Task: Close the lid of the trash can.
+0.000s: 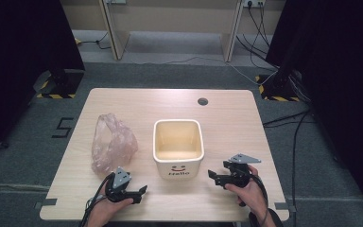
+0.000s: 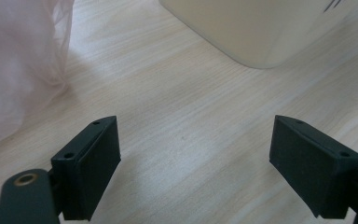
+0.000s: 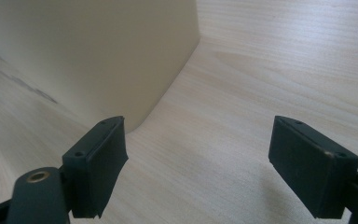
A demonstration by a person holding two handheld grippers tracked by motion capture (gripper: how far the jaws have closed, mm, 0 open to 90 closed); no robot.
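Here, both the left gripper (image 1: pixel 139 193) and right gripper (image 1: pixel 214 176) are standing wide open, holding nothing. The crumpled translucent pink plastic bag (image 1: pixel 112 142) is looking light, limp and slippery; pinching a bunched fold seems best, beside the rigid cream square bin (image 1: pixel 178 146).

cream bin (image 1: pixel 178 142), black smiley face and "hello" on its front. crumpled plastic bag (image 1: pixel 113 142), translucent pale pink. table (image 1: pixel 227 123), light wood grain with one dark round hole. both grippers' jaws matte black. floor grey.
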